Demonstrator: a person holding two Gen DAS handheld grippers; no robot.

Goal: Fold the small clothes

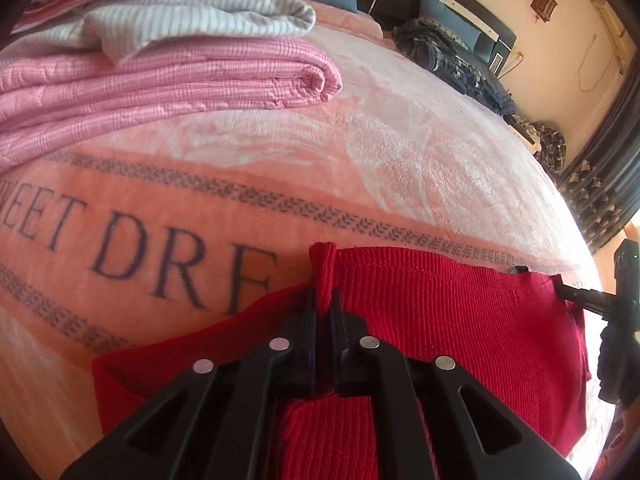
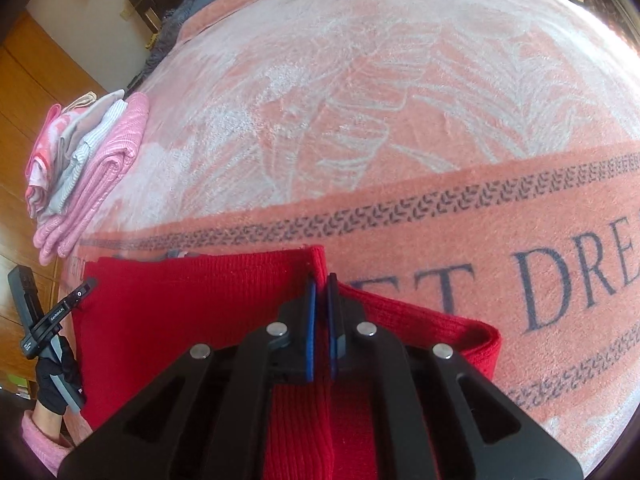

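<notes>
The left gripper (image 1: 324,300) points forward and low, its jaws pressed together on a pinch of red cloth (image 1: 440,312). The right gripper (image 2: 321,284) does likewise, its blue-padded jaws nearly closed on a fold of the same cloth. Each shows at the edge of the other's view, the two set well apart at opposite ends of the cloth. A black-gloved hand (image 2: 56,376) grips the left gripper's handle, with a pink sleeve (image 2: 40,436) at the wrist below it.
</notes>
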